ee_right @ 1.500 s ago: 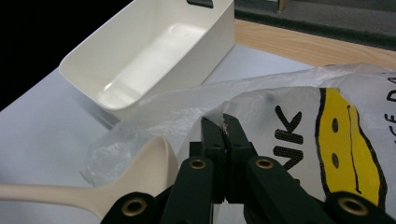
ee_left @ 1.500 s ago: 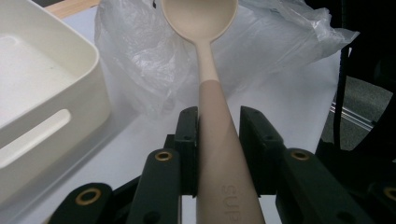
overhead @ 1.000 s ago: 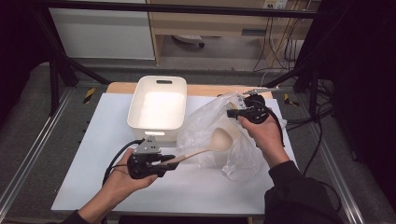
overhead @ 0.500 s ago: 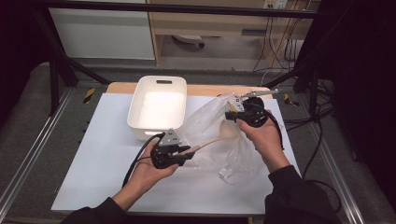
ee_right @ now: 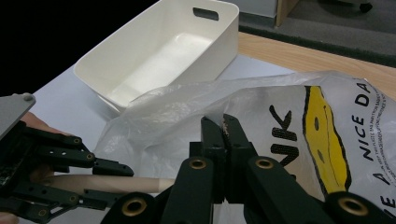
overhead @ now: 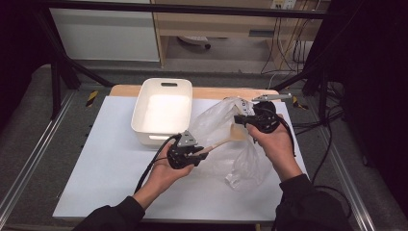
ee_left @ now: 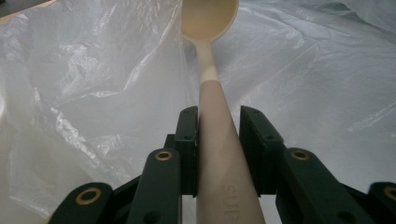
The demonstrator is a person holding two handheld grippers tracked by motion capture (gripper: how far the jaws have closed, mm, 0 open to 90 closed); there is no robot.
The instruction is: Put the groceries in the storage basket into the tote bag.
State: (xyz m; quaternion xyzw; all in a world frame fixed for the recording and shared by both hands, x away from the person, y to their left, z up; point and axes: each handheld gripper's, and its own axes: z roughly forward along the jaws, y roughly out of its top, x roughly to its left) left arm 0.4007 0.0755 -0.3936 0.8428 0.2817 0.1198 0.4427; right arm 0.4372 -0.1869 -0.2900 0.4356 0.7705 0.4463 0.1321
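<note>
Two grippers at work: left gripper (overhead: 196, 155), clenched on spoon (ee_left: 211, 93) handle, has pushed the bowl fwd into plastic bag (overhead: 226, 139), whose rim right gripper (ee_right: 223, 128) pinches up — bagging nearly done, release next.

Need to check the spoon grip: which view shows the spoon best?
Left gripper view: the spoon runs from jaws to bowl, inside the bag. High view shows it small through plastic; right gripper view shows just its handle.
</note>
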